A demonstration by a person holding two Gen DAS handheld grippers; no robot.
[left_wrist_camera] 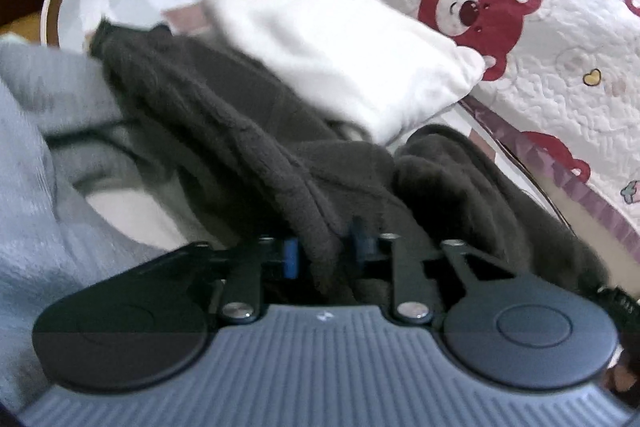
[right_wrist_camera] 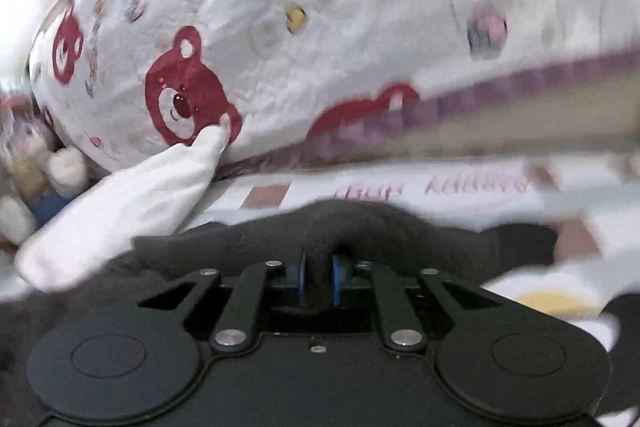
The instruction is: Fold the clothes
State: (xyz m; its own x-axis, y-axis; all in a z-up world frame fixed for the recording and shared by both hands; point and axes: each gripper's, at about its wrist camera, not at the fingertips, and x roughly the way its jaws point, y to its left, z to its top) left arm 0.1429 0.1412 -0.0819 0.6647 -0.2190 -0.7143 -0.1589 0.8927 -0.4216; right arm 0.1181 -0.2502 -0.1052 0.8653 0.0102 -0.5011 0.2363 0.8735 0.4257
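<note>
Bear-print quilt (right_wrist_camera: 320, 27) behind; both grippers' fingers (left_wrist_camera: 290, 259) (right_wrist_camera: 339, 277) pinch the dark fleece garment (left_wrist_camera: 224, 131).

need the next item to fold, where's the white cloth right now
The white cloth lies folded on the bed behind the dark garment, its corner touching the bear quilt; in the right wrist view it sits at left, near the plush toy.

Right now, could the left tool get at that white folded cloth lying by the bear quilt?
Probably not yet. The left tool is pinching the dark fleece garment, which also lies bunched between it and the white cloth. It would have to let go first.
</note>
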